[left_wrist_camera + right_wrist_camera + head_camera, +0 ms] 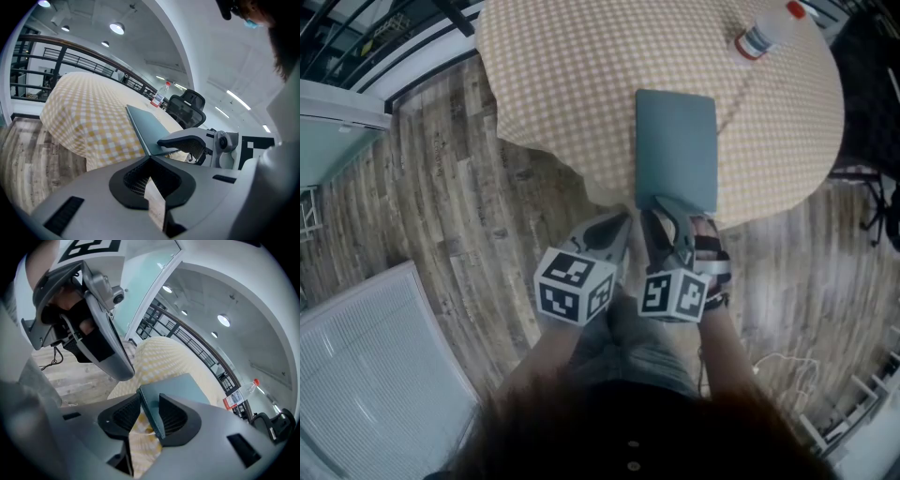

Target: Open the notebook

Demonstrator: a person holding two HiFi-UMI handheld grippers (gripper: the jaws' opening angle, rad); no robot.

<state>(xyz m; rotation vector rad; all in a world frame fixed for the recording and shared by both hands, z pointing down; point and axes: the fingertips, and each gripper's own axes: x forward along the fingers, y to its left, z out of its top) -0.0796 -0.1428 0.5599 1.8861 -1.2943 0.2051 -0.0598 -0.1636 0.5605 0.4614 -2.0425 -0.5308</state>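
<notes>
1. Right gripper view is showing your right gripper released: its jaws are standing wide, with the near edge of the teal notebook sitting between them and the pads not squeezing it.
2. The notebook is lying closed and flat on the checked table, stretching straight ahead of that gripper.
3. Your left gripper is sitting clenched, tips together on nothing, just beside the right gripper and pointing at the notebook's near left corner.
4. 1 bottle is sitting far ahead, to the right of both tools.
</notes>
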